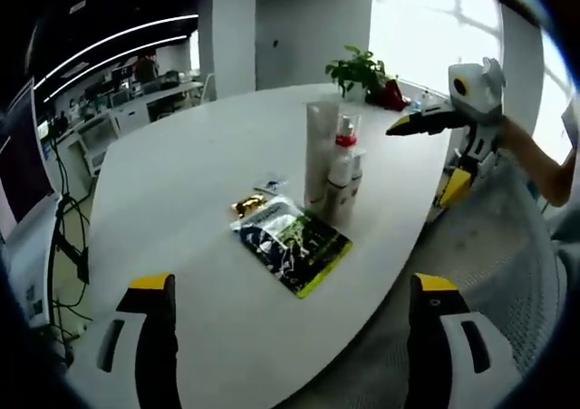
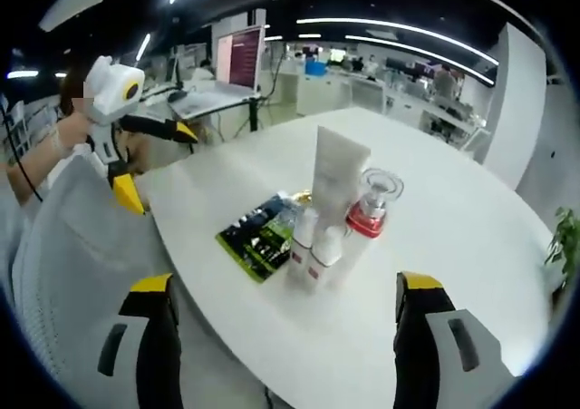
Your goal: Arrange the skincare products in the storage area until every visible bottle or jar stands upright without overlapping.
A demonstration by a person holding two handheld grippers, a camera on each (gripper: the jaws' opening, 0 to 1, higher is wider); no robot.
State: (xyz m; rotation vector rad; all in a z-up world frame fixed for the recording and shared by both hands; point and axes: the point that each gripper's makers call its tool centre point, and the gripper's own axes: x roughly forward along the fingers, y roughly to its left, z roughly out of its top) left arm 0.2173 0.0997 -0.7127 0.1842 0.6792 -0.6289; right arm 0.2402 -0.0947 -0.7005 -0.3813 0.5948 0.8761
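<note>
Both claws hang wide open and empty: the left claw and the right claw, well back from the counter. The upright cluster sits mid-counter: tall white tube, red-collared pump bottle, two small white bottles. At the cluster's 7 o'clock lie flat sachets (contents unreadable). I'd approach slowly, gripping one item low without nudging its neighbours.

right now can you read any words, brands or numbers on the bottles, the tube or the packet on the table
None can be read.
White tube: no print can be made out.
Red-collared bottle: label too small.
Two small white bottles: faint marks near their bases, too blurred.
Green and black packet: pale print, too blurred.
Laptop screen: lines of text, too small.
</note>
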